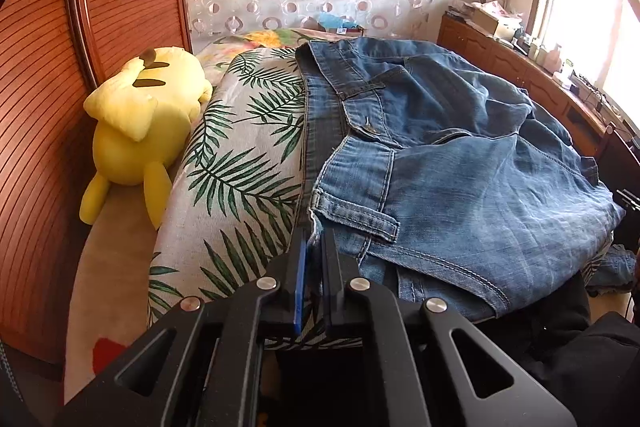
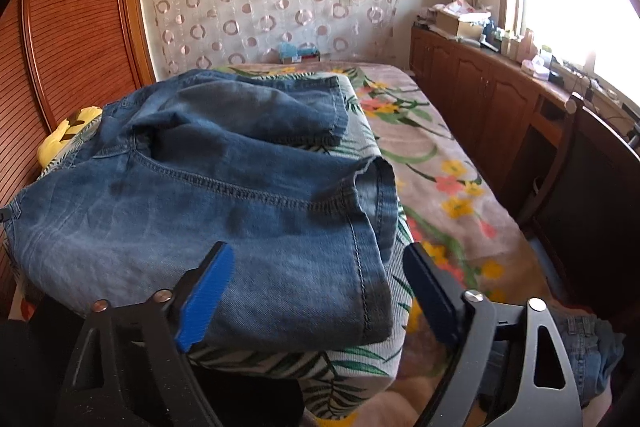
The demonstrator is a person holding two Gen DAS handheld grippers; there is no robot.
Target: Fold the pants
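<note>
Blue jeans lie crumpled on a leaf-print cover on the bed, waistband toward the left. My left gripper is shut on the frayed near corner of the waistband. In the right wrist view the jeans spread across the leaf-print cover, with both leg hems folded back at the right. My right gripper is open, its blue pads wide apart on either side of the near leg's hem, not pressing it.
A yellow plush toy lies by the slatted wooden wardrobe on the left. A floral sheet covers the bed to the right. Wooden cabinets with clutter line the window wall. More denim lies low at the right.
</note>
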